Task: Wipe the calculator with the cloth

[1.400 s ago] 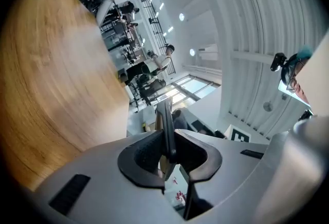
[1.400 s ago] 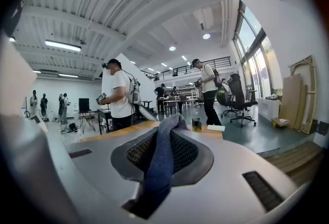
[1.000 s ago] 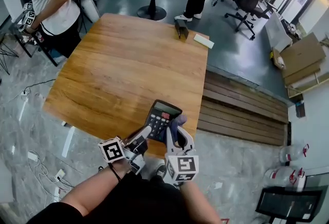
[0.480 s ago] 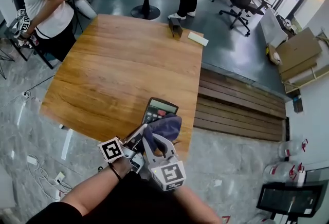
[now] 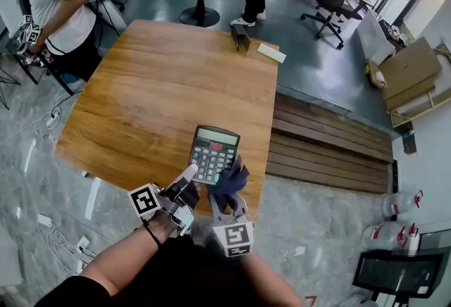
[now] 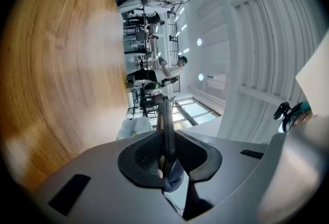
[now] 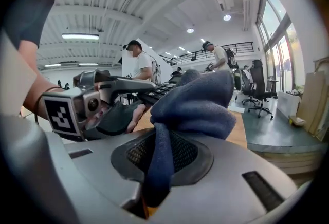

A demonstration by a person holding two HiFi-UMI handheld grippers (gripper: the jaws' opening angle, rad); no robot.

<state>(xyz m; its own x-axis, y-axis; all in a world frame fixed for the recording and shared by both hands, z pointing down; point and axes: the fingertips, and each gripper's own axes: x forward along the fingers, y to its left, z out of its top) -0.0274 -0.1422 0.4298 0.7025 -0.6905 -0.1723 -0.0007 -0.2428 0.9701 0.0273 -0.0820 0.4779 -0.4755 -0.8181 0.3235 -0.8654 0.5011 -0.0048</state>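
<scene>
Left tool (image 5: 187, 184) clamped on the calculator's (image 5: 213, 151) near end, held over the counter's (image 5: 155, 87) front edge, long axis pointing away. Right tool (image 5: 227, 194) clamped on the cloth (image 5: 231, 179), just right of the keypad.

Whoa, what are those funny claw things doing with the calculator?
A person is cleaning a calculator with two hand-held grippers. The left gripper pinches the calculator by its near edge and holds it over the near edge of the wooden table. The right gripper pinches a dark blue cloth, bunched right at the calculator's lower right corner, beside the keys.
</scene>
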